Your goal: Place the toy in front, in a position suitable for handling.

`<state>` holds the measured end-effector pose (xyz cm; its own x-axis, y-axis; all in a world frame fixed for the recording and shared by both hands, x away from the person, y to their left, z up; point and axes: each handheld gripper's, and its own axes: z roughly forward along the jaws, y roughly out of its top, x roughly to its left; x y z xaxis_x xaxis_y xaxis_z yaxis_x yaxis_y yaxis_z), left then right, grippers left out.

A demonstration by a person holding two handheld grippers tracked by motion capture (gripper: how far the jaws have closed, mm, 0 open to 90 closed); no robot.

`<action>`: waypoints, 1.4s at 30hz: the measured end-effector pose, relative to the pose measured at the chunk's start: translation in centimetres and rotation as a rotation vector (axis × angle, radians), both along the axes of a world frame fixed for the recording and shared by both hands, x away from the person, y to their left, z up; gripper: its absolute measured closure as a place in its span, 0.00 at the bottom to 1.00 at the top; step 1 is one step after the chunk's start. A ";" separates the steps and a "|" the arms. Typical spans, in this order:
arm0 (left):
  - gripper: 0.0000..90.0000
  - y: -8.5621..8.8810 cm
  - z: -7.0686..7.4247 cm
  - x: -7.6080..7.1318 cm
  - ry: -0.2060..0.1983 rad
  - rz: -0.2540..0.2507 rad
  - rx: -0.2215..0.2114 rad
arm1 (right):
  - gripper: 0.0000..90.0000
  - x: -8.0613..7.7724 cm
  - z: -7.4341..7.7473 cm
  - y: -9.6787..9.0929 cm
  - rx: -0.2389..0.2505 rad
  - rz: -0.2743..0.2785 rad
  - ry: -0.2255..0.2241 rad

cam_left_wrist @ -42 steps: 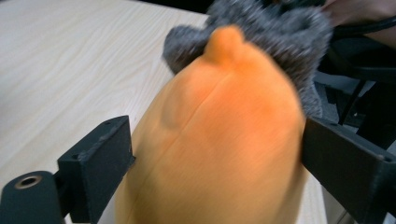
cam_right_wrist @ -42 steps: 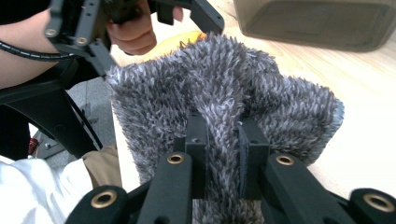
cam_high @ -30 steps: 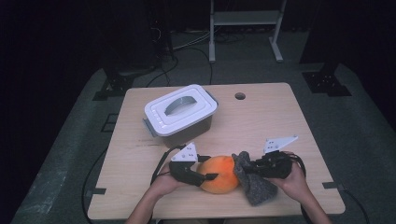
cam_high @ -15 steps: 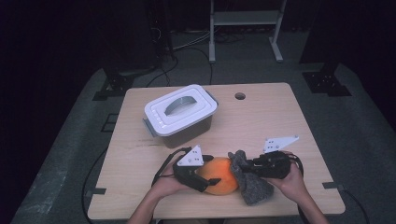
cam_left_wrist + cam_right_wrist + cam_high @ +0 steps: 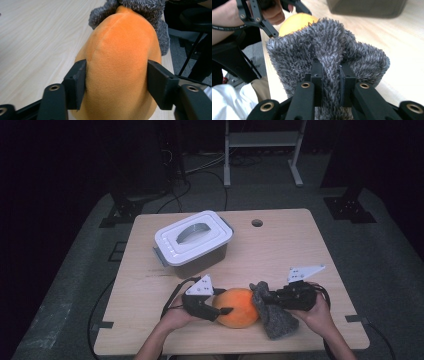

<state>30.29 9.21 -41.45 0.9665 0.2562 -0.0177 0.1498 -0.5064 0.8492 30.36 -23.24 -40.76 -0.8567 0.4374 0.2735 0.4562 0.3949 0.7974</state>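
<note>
While your left gripper (image 5: 220,310) squeezes the orange plush ball (image 5: 239,307) from its 9 o'clock side, keep that hold firm and level. The gripper's jaws have just been closing, and in the left gripper view the pads (image 5: 76,83) press into both flanks of the plush (image 5: 120,67). Your right gripper (image 5: 265,298) is clamped on a fold of the grey fleece cover (image 5: 272,312). In the right gripper view the fur (image 5: 329,57) is pinched tight between the closed jaws.

The ball lies near the front edge of the wooden table (image 5: 280,245), touching the fleece at its 3 o'clock side. The lidded storage box (image 5: 192,242) sits well apart, toward 11 o'clock.

I judge you are working the cover along the ball's tapered end, so pull straight along the line between your hands rather than upward, so the ball does not roll out of the left jaws. A pinch on one fold may slip; keep it deep.

Both forearms come in low, grippers pointing at each other, roughly level.
</note>
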 end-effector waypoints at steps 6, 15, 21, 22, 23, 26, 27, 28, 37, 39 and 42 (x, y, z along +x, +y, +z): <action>0.45 -0.8 0.8 -0.8 -0.050 0.001 0.030 | 0.86 -0.8 2.4 0.6 0.053 0.000 -0.078; 0.39 -0.8 0.3 -0.4 -0.032 -0.003 0.016 | 0.86 -0.7 1.1 1.7 -0.018 0.028 -0.061; 0.43 -0.8 0.2 -0.4 -0.036 0.016 0.017 | 0.85 -0.7 0.4 1.1 -0.051 0.026 -0.038; 0.42 -0.8 0.2 -0.4 -0.034 0.019 0.015 | 0.85 -0.7 0.4 0.9 -0.059 0.024 -0.033; 0.42 -0.8 0.3 -0.4 -0.033 0.022 0.015 | 0.85 -0.7 0.4 0.8 -0.061 0.021 -0.027; 0.43 -1.0 0.5 -0.5 -0.038 0.024 0.011 | 0.85 -0.8 1.1 0.5 -0.035 0.006 -0.050; 0.43 -1.1 0.5 -0.5 -0.040 0.021 0.012 | 0.85 -1.0 1.6 0.5 -0.014 0.002 -0.068; 0.43 -1.2 0.5 -0.6 -0.041 0.021 0.013 | 0.85 -1.1 1.9 0.6 0.003 0.002 -0.077; 0.31 -0.9 0.2 -0.2 -0.022 0.006 -0.011 | 0.85 -1.0 0.9 2.1 -0.015 0.052 -0.052; 0.20 -0.7 0.2 0.1 -0.012 0.019 -0.008 | 0.85 -0.9 0.8 1.7 -0.024 0.042 -0.050; 0.10 -0.4 -0.4 0.6 0.029 0.043 -0.012 | 0.85 -0.8 0.5 1.1 -0.018 0.037 -0.032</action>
<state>30.92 8.84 -41.86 0.9536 0.2972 -0.0485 0.1956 -0.4888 0.8502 29.56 -22.18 -40.29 -0.8807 0.4094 0.2381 0.4151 0.4253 0.8043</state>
